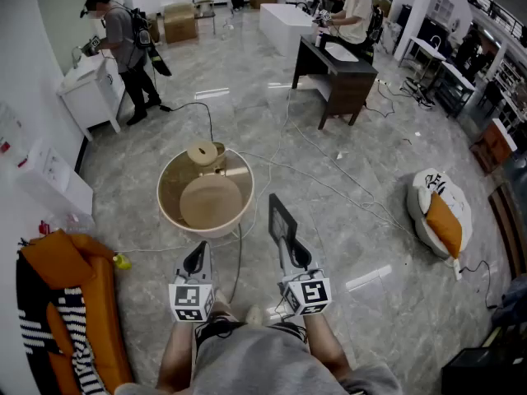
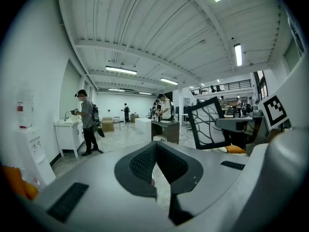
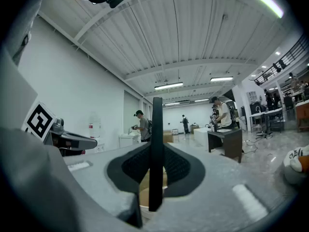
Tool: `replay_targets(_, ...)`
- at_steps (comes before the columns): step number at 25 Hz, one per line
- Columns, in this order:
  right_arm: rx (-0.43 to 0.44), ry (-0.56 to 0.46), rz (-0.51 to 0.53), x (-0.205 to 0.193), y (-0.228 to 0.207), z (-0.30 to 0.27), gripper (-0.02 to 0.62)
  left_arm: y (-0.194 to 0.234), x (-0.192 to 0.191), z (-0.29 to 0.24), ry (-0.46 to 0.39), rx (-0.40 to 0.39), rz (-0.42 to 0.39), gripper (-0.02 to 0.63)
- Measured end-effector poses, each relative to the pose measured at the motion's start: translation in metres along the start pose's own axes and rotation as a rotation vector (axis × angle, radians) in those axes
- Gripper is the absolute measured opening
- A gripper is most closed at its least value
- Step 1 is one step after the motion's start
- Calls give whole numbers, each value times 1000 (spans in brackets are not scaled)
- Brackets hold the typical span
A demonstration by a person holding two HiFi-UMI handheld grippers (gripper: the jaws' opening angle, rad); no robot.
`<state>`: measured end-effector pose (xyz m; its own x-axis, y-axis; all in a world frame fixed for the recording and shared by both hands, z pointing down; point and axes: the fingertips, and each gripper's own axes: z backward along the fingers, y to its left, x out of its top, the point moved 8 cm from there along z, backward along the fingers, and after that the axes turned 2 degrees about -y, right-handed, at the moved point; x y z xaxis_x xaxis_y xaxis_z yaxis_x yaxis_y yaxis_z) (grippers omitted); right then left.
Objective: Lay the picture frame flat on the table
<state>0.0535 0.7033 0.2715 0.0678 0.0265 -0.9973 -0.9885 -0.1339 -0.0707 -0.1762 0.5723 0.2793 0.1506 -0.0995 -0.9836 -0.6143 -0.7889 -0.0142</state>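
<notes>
My right gripper point(image 1: 292, 257) is shut on the bottom edge of a black picture frame point(image 1: 282, 220), holding it upright above the floor, just right of the round table point(image 1: 169, 208). The right gripper view shows the frame point(image 3: 156, 144) edge-on as a thin black bar pinched between the pads. From the left gripper view its face point(image 2: 207, 122) shows a black branch pattern on white. My left gripper point(image 1: 196, 259) hangs beside it, near the table's front rim. It is shut with nothing held, as its own view point(image 2: 157, 154) confirms.
A beige round object point(image 1: 202, 152) sits at the table's far rim. An orange seat point(image 1: 90, 303) stands at the left and a white-and-orange cushion point(image 1: 440, 208) lies at the right. Cables point(image 1: 329, 189) cross the floor. People work at a dark desk point(image 1: 342, 72) and a white cabinet point(image 1: 90, 93).
</notes>
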Motion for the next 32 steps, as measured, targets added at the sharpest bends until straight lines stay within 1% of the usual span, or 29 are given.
replay_targets(6, -13, -10, 1, 1, -8, 5, 63, -7, -2, -9, 2, -11, 4, 17)
replay_targets(9, -25, -6, 10, -1, -15, 11, 63, -17, -6, -15, 5, -34, 7, 17)
replay_targets(13, -43, -4, 14, -3, -24, 7, 63, -23, -9, -33, 18, -67, 6, 17)
replay_targets(17, -56, 11, -1, -9, -39, -12, 63, -23, -9, -63, 19, -91, -5, 17)
replay_targets(23, -36, 12, -2, -10, -79, -67, 63, -12, -2, -137, 25, -88, 0, 17)
replay_targets(29, 11, 45, -4, -10, -128, -156, 63, 9, 13, -235, 43, -64, 22, 17)
replay_targets(32, 44, 61, 3, -10, -145, -205, 63, 26, 19, -277, 61, -53, 29, 17)
